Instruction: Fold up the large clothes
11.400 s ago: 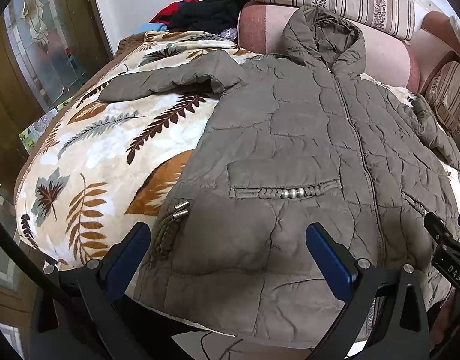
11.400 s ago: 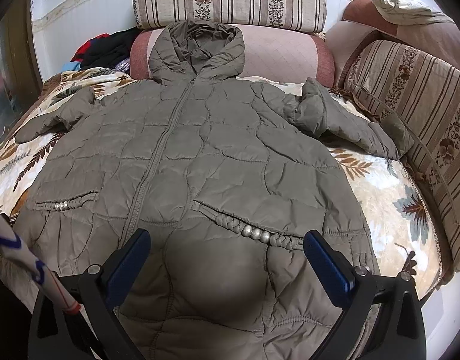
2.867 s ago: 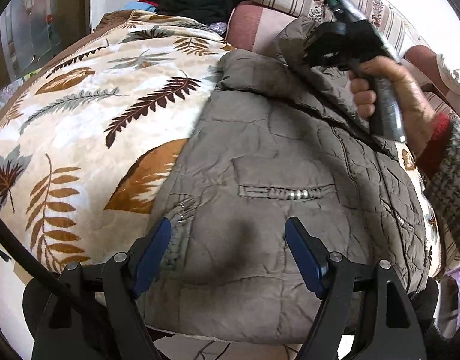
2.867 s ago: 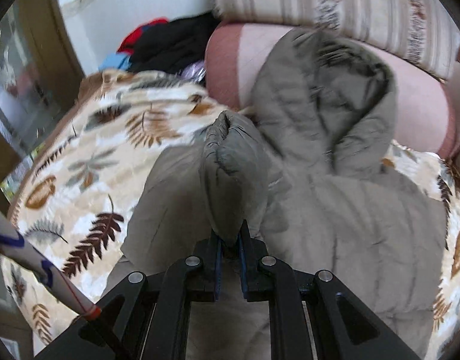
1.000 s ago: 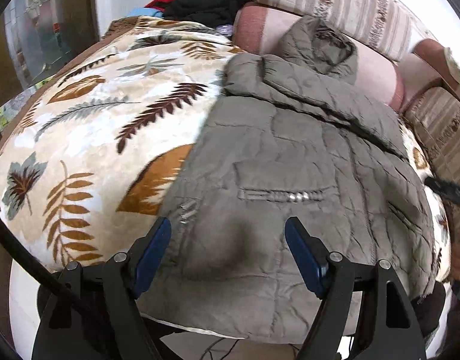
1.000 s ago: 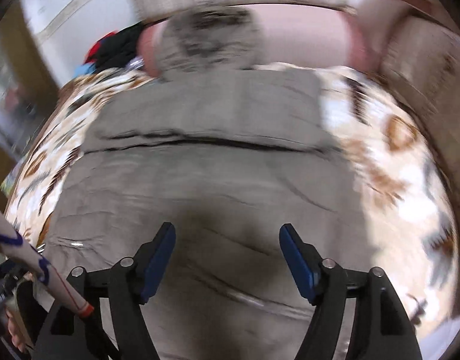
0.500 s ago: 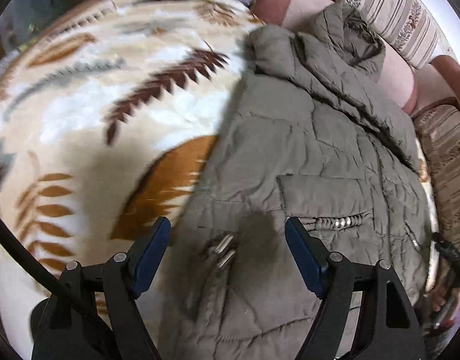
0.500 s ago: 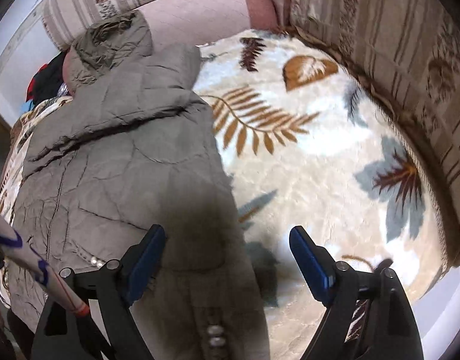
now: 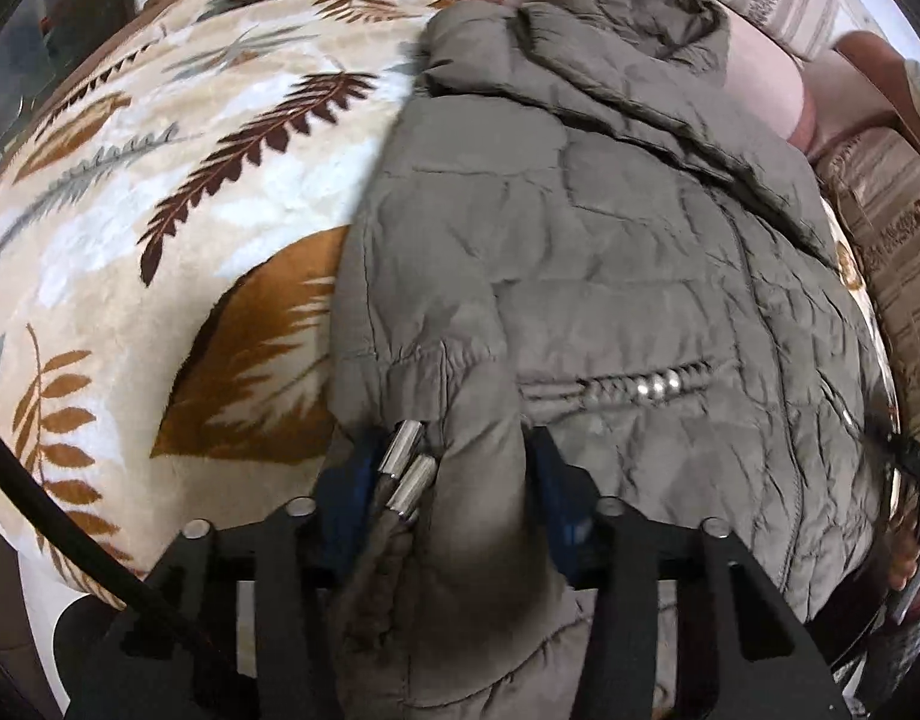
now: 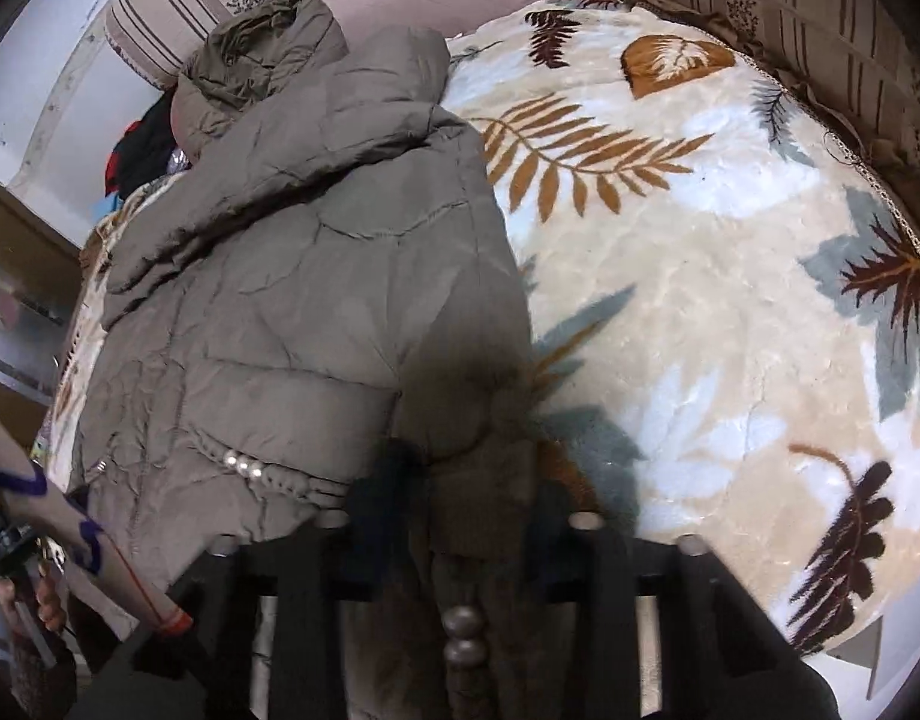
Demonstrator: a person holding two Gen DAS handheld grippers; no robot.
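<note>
- The olive quilted coat (image 9: 610, 252) lies front-up on a leaf-patterned blanket (image 9: 160, 198), its hood (image 9: 634, 18) resting against a pink bolster (image 9: 760, 78) at the far end.
- Both sleeves are folded in across the chest, forming a thick band just below the hood (image 10: 262, 30); the zip runs down the middle of the body.
- A braided pocket trim with small silver beads (image 9: 655, 385) sits on the near part of the coat, just beyond the left gripper.
- The left gripper (image 9: 454, 480) is clamped onto a bunched ridge of the coat's hem corner; two metal cord ends (image 9: 403, 468) lie beside the pinched fabric, between the blue pads.
- The right gripper (image 10: 469, 498) is at the opposite hem corner, its fingers closed in on a dark fold of coat (image 10: 316, 276) fabric; the spot is in shadow, so the grip looks firm but cannot be fully confirmed.
- A string of dark round beads (image 10: 463, 642) hangs at the near edge between the right gripper's arms.
- The blanket (image 10: 700, 276) lies bare to the right of the coat, and striped cushions (image 10: 808, 6) line its far side.
- A dark pile of clothes (image 10: 139, 147) sits beyond the hood.
</note>
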